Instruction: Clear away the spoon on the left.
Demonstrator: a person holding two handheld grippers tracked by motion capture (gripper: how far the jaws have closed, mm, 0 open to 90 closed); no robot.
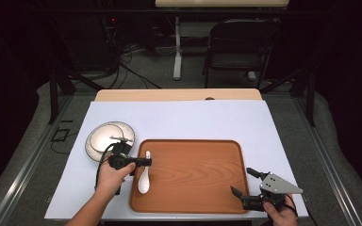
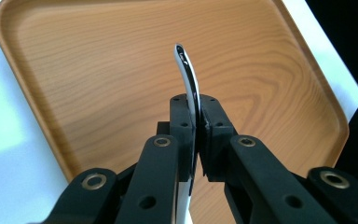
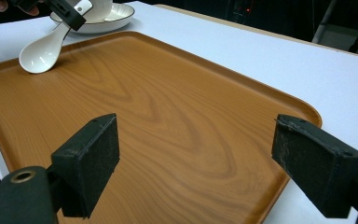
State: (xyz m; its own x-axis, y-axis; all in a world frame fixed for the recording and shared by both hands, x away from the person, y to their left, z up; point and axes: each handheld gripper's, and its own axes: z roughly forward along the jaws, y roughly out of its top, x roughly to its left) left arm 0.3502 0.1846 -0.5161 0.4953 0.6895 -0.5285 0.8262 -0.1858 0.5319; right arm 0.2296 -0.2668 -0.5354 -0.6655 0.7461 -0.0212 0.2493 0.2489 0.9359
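Observation:
A white ceramic spoon point(image 1: 144, 178) hangs over the left end of the wooden tray point(image 1: 198, 197), bowl end toward the front edge. My left gripper point(image 1: 147, 161) is shut on its handle; in the left gripper view the spoon point(image 2: 188, 77) runs edge-on between the closed black jaws point(image 2: 196, 126) above the tray point(image 2: 98, 70). In the right gripper view the spoon point(image 3: 44, 51) hangs with its bowl low over the tray point(image 3: 168, 116), whether touching I cannot tell. My right gripper point(image 1: 242, 182) stands open over the tray's front right corner, its pads point(image 3: 91, 161) wide apart with nothing between them.
A white bowl point(image 1: 109, 137) with a dark rim sits on the white table cover point(image 1: 179, 117) left of the tray, also seen as the bowl point(image 3: 107, 11). Beyond the table stand a folding chair point(image 1: 240, 47) and desk legs on grey floor.

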